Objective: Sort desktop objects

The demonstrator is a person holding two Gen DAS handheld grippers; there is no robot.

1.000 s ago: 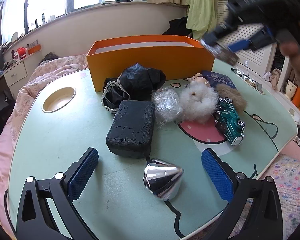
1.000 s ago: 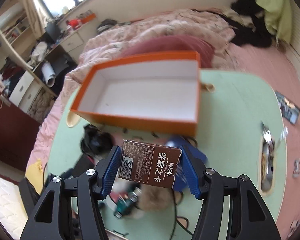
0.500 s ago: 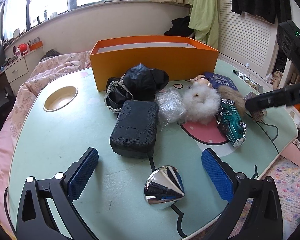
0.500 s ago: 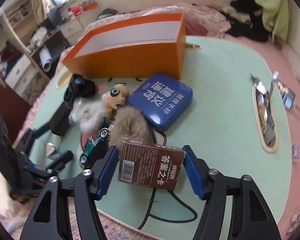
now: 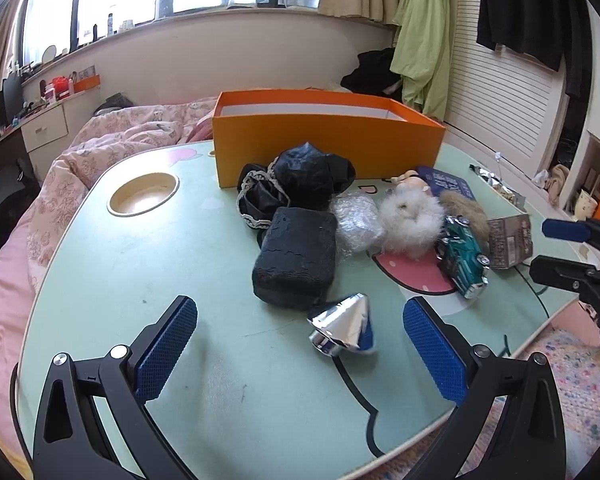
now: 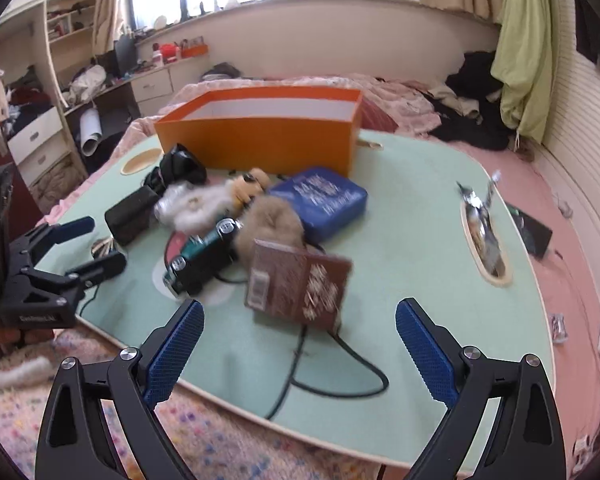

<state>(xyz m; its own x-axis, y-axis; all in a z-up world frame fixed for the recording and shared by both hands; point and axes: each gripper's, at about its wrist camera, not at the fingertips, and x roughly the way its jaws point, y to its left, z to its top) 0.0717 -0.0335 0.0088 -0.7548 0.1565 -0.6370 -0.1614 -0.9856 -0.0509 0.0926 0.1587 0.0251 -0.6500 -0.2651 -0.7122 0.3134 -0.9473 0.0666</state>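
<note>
My right gripper (image 6: 298, 340) is low over the near edge of the pale green table (image 6: 420, 220), its jaws opening. A brown card box (image 6: 300, 286) stands tilted and blurred just beyond the pads, free of them, beside a brown fur ball (image 6: 270, 220) and a green toy car (image 6: 204, 256). My left gripper (image 5: 300, 344) is open, with a silver cone (image 5: 342, 330) lying on the table between its fingers, untouched. The orange box (image 5: 328, 140) stands at the back, its inside hidden from here.
A black pouch (image 5: 296, 256), black bag (image 5: 300, 180), bubble wrap (image 5: 356, 220), white fluffy doll (image 5: 410, 216) and blue tin (image 6: 320, 202) crowd the middle. A black cable (image 6: 320, 380) loops near the front edge. Cup holes (image 5: 143, 199) sit at both ends of the table.
My right gripper came down from above the orange box to the table's edge, opened and let go of the brown card box. The silver cone rolled and turned between my left fingers.
</note>
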